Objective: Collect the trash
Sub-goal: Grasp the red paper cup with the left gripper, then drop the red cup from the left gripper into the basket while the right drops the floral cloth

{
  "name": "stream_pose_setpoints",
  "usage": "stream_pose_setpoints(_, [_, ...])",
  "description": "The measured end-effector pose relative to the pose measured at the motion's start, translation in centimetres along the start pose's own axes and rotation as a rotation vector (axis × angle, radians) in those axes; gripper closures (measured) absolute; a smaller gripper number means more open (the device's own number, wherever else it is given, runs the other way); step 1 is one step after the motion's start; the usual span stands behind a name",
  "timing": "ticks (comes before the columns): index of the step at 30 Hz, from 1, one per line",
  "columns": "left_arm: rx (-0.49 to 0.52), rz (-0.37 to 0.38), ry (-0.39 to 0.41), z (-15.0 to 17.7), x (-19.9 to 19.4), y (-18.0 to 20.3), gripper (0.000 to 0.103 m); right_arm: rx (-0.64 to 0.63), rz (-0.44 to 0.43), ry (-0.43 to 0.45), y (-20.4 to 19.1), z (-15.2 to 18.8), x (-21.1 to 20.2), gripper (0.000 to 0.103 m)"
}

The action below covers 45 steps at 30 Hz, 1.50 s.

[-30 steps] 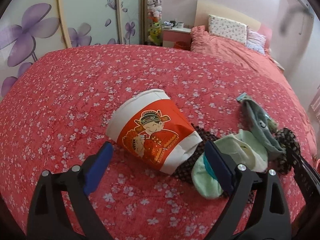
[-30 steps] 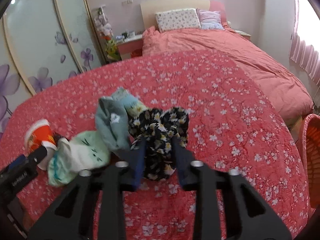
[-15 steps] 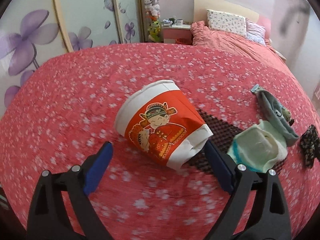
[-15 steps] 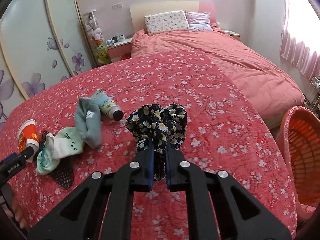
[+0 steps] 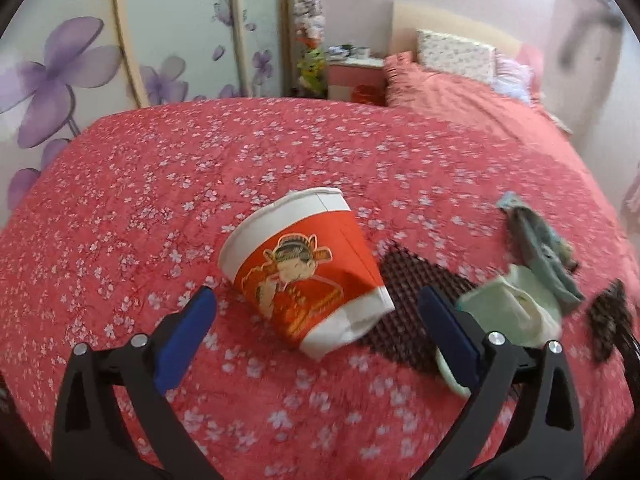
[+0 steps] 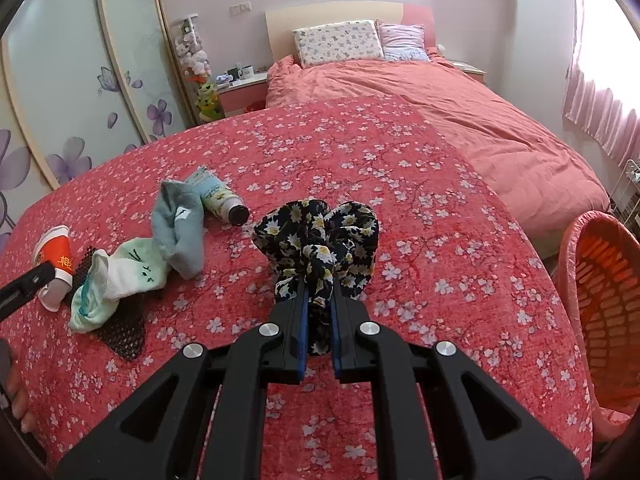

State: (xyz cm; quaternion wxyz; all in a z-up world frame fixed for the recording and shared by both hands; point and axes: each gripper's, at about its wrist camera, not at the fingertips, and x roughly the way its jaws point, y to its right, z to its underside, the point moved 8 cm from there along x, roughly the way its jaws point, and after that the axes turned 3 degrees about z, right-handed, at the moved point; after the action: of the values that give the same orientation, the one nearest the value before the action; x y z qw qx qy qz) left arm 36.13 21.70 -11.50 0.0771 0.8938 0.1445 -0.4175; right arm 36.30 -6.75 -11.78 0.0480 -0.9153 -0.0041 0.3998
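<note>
My left tongs (image 5: 316, 318) are spreading wider, both blue pads (image 5: 186, 332) clear of the paper cup (image 5: 306, 276), which lies tipped on its side on the flowered red quilt (image 5: 160, 200) just ahead of them, its base resting on a dark mesh mat (image 5: 408, 280). My right tongs (image 6: 319, 308) are pinched tight on a bunched black floral cloth (image 6: 320, 236), held above the quilt. To the left of it lie a pale green sock (image 6: 124, 276), a grey-blue sock (image 6: 180, 228) and a small tube (image 6: 220, 198). An orange basket (image 6: 600, 300) stands at the bed's right edge
</note>
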Motion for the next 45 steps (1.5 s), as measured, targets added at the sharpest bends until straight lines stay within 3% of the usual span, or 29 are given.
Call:
stream_pose_setpoints(5, [-0.042,-0.055,-0.021,-0.4,1.4,-0.9,0.008,-0.006,0.003,-0.002,0.3,0.3,-0.1,0.094])
stream_pose_setpoints(10, [-0.042,0.015,-0.035,0.2,1.3,-2.7,0.021,-0.035,0.022,0.011,0.5,0.5,-0.2,0.094])
stream_pose_setpoints(16, [-0.062,0.028,-0.047,1.5,2.1,-5.0,0.021,-0.045,0.032,0.008,0.5,0.5,0.0,0.094])
stream_pose_setpoints(27, [-0.108,0.022,-0.022,2.0,1.4,-5.9,0.029,-0.067,0.063,-0.033,0.5,1.1,0.7,0.093])
stream_pose_setpoints(34, [-0.078,-0.017,-0.037,1.9,1.6,-5.6,0.029,-0.072,0.072,-0.039,0.5,1.2,0.8,0.092])
stream_pose_setpoints(45, [-0.092,0.001,-0.031,1.6,1.5,-5.8,0.029,-0.053,0.054,-0.041,0.9,1.1,0.8,0.092])
